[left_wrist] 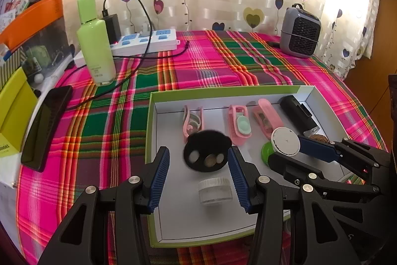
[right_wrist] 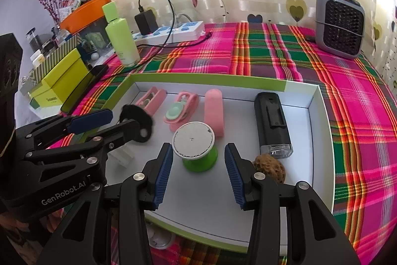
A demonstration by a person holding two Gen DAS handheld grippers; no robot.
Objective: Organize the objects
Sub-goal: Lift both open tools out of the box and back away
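You have a big table with a bright checked cloth (left_wrist: pixel 198 61) in pink, green and orange. On it sits a wide flat box (left_wrist: pixel 151 121) with a green rim and a white floor, and all the small things are inside it. At the back corner of the table stands a grey heater (right_wrist: pixel 340 26), and at the other side a tall light green bottle (left_wrist: pixel 95 41) stands next to a white power strip (left_wrist: pixel 146 41). In the box, along the far wall, lie three pink clips (right_wrist: pixel 214 111) and a black lighter (right_wrist: pixel 271 123). Your left gripper (left_wrist: pixel 198 178) hangs over the box with its blue fingers apart, not squeezing anything; a small black dish (left_wrist: pixel 207 153) with little stones looks blurry between the tips, and a small clear jar (left_wrist: pixel 215 191) stands just below it. Your right gripper (right_wrist: pixel 197 174) has just been opening, and its fingers stand apart on both sides of a green spool (right_wrist: pixel 196 148) with a white top, not pressing it. A brown walnut (right_wrist: pixel 269 167) lies just beside it.
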